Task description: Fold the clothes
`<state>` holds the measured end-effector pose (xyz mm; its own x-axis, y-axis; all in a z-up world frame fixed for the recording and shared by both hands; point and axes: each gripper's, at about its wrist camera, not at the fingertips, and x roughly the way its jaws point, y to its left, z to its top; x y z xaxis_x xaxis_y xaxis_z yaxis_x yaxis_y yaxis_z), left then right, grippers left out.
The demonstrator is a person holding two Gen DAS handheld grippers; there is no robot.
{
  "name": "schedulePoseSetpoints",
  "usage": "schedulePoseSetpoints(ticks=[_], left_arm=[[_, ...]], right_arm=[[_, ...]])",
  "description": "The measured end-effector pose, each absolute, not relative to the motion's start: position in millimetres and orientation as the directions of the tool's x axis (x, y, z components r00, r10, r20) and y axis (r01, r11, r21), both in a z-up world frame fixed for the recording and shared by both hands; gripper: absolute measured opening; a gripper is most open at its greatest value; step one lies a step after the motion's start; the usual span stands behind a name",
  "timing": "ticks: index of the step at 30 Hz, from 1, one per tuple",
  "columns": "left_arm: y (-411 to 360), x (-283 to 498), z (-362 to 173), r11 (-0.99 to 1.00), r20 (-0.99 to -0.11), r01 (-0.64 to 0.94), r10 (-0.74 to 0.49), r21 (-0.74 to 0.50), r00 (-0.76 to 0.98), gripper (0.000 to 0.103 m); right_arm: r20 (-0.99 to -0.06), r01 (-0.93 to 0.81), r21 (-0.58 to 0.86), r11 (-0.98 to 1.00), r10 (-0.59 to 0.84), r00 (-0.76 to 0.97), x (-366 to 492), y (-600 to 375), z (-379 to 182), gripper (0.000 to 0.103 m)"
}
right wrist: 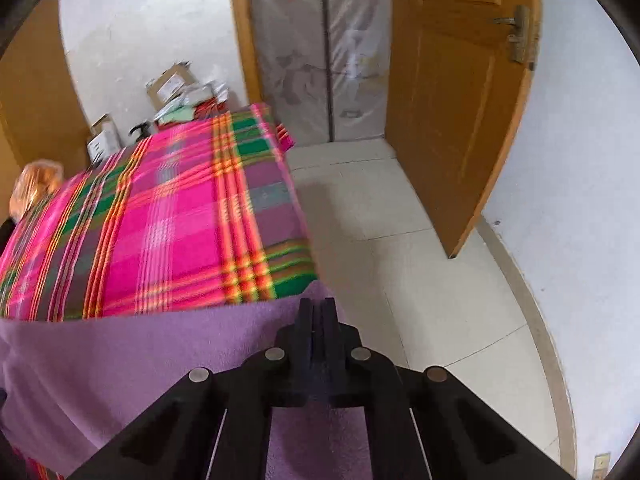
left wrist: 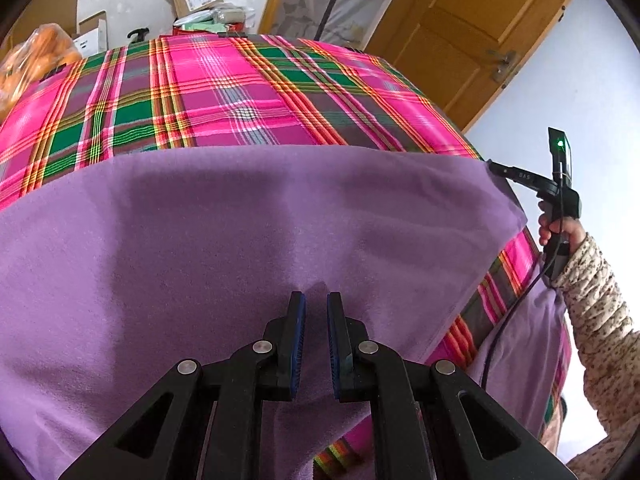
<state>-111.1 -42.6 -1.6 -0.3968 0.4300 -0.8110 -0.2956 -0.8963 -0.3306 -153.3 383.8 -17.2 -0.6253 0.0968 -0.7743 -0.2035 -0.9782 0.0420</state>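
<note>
Spread over a pink-and-green plaid blanket [left wrist: 224, 92]: soft lilac fleece cloth [left wrist: 200, 232], near edge hanging off. Left gripper [left wrist: 316, 300] narrowly parted over a raised fold, grip impossible to tell. Right gripper [right wrist: 318, 304] pressed together, pinching the cloth's corner

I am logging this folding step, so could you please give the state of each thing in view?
Purple cloth: spread over the plaid bedcover, far edge lifted.
Left claw: slightly open, fabric between its fingers.
Right claw: shut on the purple cloth's corner.
Plaid bedcover: lying flat.
Wooden door: open.
</note>
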Motion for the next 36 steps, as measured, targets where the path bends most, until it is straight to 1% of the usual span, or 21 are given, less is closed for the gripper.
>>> schedulePoseSetpoints(ticks=[3, 8, 10, 13, 14, 17, 18, 19, 20, 21, 23, 25, 28, 34, 36], left_arm=[[-42.1, -109.9, -0.7, -0.897, -0.813, -0.296, 0.428, -0.329, -0.394, 0.011], [-39.9, -105.7, 1.2, -0.898, -0.818, -0.305, 0.423, -0.318, -0.390, 0.011], [-39.6, -105.1, 1.5, -0.897, -0.818, -0.306, 0.424, -0.320, -0.390, 0.011], [-39.8, -104.8, 2.0, -0.895, -0.817, -0.306, 0.429, -0.325, -0.386, 0.011], [-39.6, -104.6, 2.1, -0.894, -0.817, -0.308, 0.431, -0.326, -0.384, 0.011], [-39.2, -104.0, 2.3, -0.889, -0.816, -0.316, 0.437, -0.330, -0.378, 0.011], [-39.1, -104.1, 2.3, -0.889, -0.815, -0.316, 0.439, -0.333, -0.377, 0.011], [-38.9, -104.3, 2.4, -0.887, -0.814, -0.316, 0.442, -0.336, -0.376, 0.011], [-38.5, -104.5, 2.4, -0.886, -0.813, -0.317, 0.445, -0.339, -0.374, 0.011], [-38.5, -104.6, 2.4, -0.885, -0.813, -0.318, 0.447, -0.341, -0.374, 0.011], [-38.9, -104.5, 2.2, -0.884, -0.811, -0.318, 0.450, -0.344, -0.374, 0.011], [-39.2, -104.4, 2.1, -0.883, -0.810, -0.318, 0.452, -0.346, -0.374, 0.011], [-39.9, -104.5, 2.1, -0.881, -0.809, -0.320, 0.455, -0.348, -0.372, 0.011], [-40.3, -105.8, 2.1, -0.877, -0.806, -0.323, 0.463, -0.356, -0.368, 0.011], [-40.9, -105.6, 2.2, -0.875, -0.804, -0.325, 0.467, -0.359, -0.368, 0.011]], right_arm=[[-0.748, -0.250, 0.036, -0.968, 0.140, -0.649, -158.2, 389.9, -11.3, 0.004], [-0.745, -0.251, -0.001, -0.968, 0.168, -0.645, -169.4, 385.9, -11.3, 0.004], [-0.764, -0.245, -0.034, -0.969, 0.183, -0.619, -173.5, 383.4, -19.1, 0.004], [-0.790, -0.239, -0.042, -0.970, 0.179, -0.587, -178.2, 383.5, -23.1, 0.005], [-0.787, -0.243, -0.046, -0.969, 0.185, -0.589, -177.4, 383.1, -20.7, 0.006], [-0.736, -0.240, -0.039, -0.970, 0.190, -0.649, -167.3, 376.9, -1.8, 0.006], [-0.715, -0.198, -0.019, -0.980, 0.151, -0.682, -164.6, 370.0, 6.3, 0.008], [-0.718, -0.153, 0.011, -0.988, 0.098, -0.689, -165.4, 364.6, 8.6, 0.010], [-0.720, -0.108, 0.043, -0.993, 0.044, -0.693, -166.2, 359.1, 10.9, 0.015], [-0.723, -0.046, 0.088, -0.995, -0.032, -0.690, -168.9, 349.7, 10.7, 0.022], [-0.726, 0.063, 0.156, -0.986, -0.158, -0.669, -175.2, 330.8, 8.1, 0.031], [-0.734, 0.149, 0.186, -0.971, -0.238, -0.636, -182.6, 311.7, 3.6, 0.033], [-0.768, 0.263, 0.171, -0.950, -0.296, -0.568, -195.8, 276.7, -5.0, 0.035], [-0.813, 0.416, 0.155, -0.896, -0.355, -0.462, -198.8, 228.2, -15.1, 0.038], [-0.821, 0.449, 0.139, -0.882, -0.357, -0.446, -195.4, 218.6, -17.7, 0.042]])
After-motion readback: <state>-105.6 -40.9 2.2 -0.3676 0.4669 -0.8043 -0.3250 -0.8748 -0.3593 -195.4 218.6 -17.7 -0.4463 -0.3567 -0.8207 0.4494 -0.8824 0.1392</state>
